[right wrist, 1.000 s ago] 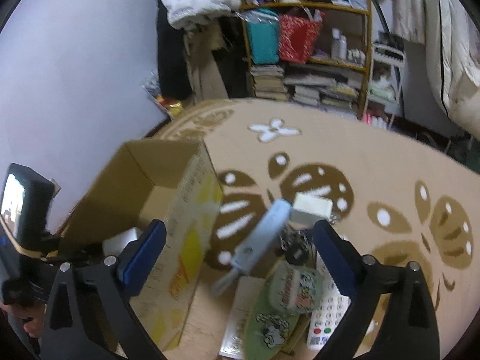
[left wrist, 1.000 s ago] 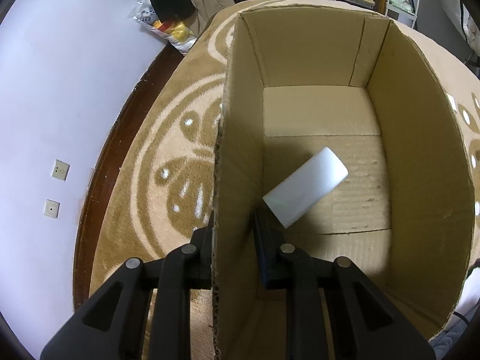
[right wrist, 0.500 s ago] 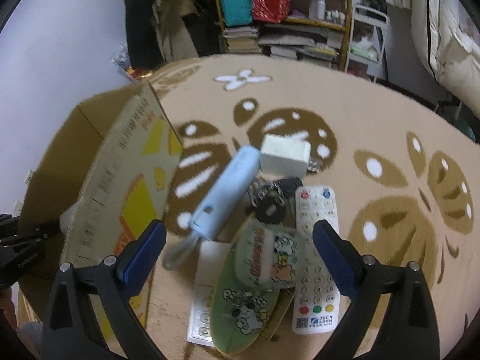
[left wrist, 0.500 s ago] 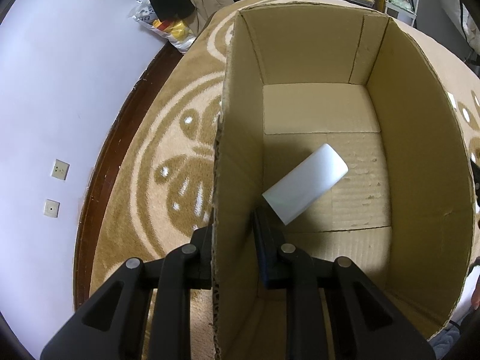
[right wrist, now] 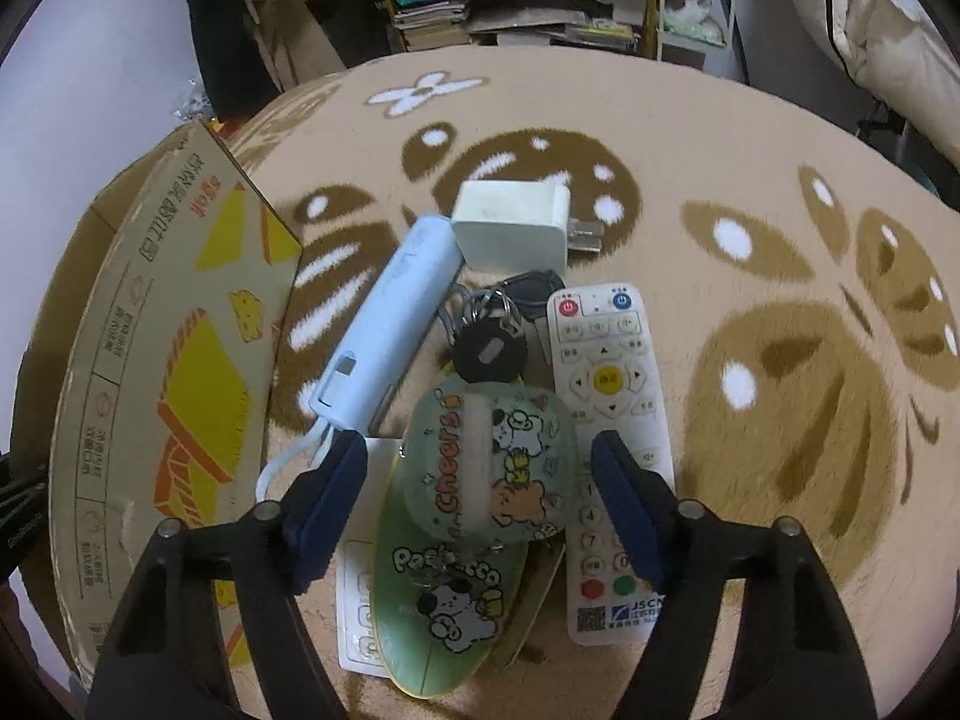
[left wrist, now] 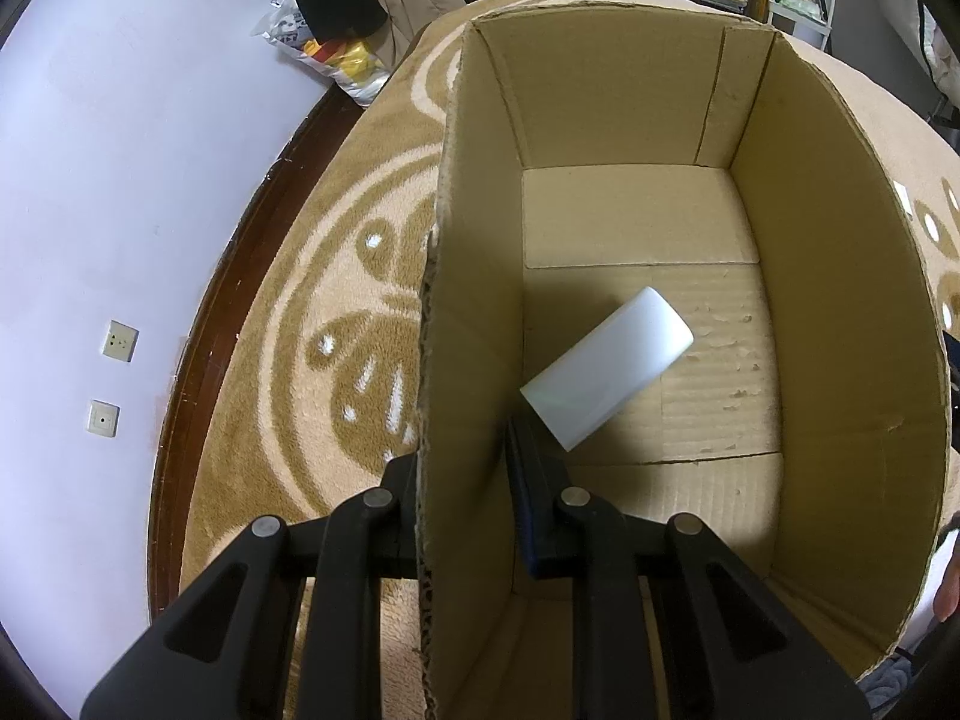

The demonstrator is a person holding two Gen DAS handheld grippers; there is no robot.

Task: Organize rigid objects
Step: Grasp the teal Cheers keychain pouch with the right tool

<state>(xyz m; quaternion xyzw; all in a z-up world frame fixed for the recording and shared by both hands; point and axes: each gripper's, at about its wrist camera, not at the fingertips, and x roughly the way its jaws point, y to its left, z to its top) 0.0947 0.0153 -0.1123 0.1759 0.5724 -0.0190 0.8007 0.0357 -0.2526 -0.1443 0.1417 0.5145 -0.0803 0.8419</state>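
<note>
My left gripper is shut on the left wall of the cardboard box, one finger outside and one inside. A white rounded block lies on the box floor. My right gripper is open, its jaws either side of a green cartoon-print case, just above it. That case lies on a green oval item. Around it lie a light blue stick device, a white charger plug, a black key fob with keys and a white remote. The box's printed side is at the left.
All sits on a tan patterned carpet. A white card lies under the green item. Bookshelves and clutter stand at the back, bedding at the right. A wall with sockets is left of the box.
My right gripper has swung from the box towards the pile and come down over the cartoon-print case. My left gripper has kept its hold on the box wall.
</note>
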